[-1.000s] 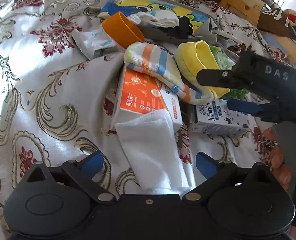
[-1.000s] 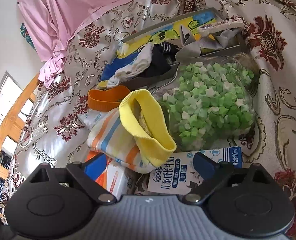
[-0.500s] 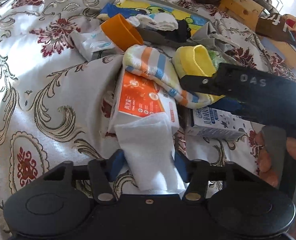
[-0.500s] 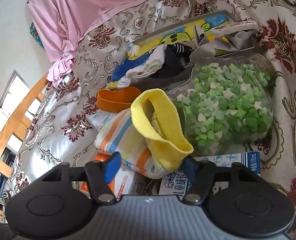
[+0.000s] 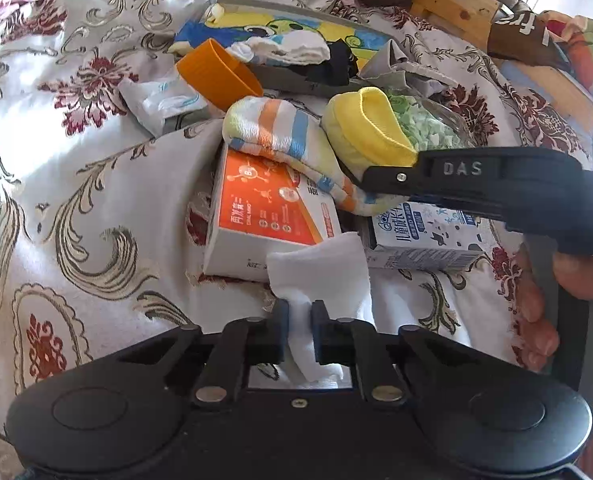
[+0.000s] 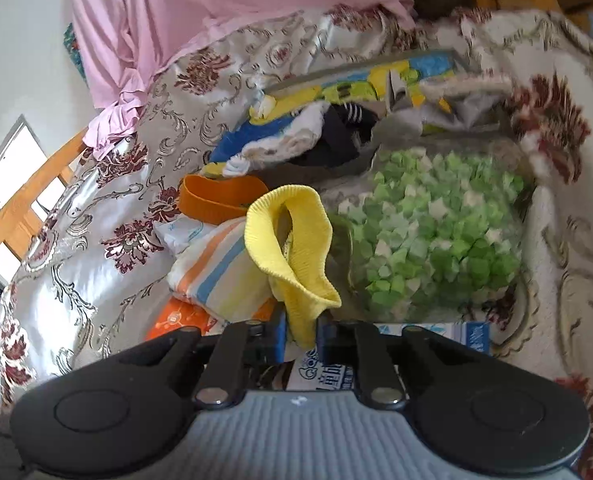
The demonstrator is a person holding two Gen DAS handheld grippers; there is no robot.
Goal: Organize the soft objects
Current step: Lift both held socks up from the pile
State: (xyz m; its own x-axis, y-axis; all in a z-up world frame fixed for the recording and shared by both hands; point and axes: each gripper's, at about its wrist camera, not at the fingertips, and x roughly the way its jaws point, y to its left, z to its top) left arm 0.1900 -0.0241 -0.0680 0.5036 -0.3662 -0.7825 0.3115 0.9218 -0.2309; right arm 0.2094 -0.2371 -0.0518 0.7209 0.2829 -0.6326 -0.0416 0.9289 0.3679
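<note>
With the left tool (image 5: 298,330) clamped on the white sock (image 5: 324,272) at lower centre and the right tool (image 6: 300,338) clamped on the striped sock's (image 6: 224,276) yellow cuff (image 6: 292,248) mid-frame, lifting may drag the orange box (image 5: 264,208) or roll the jar (image 6: 436,240) off the bed (image 5: 76,184).

Left wrist view low and close over the bedspread (image 5: 76,200), facing the clutter at 12 o'clock, right gripper (image 5: 360,176) entering at 3 o'clock; right wrist view very near the striped sock (image 6: 224,268), facing the headboard; both share sock, jar (image 6: 436,240), orange cup (image 5: 216,74)
</note>
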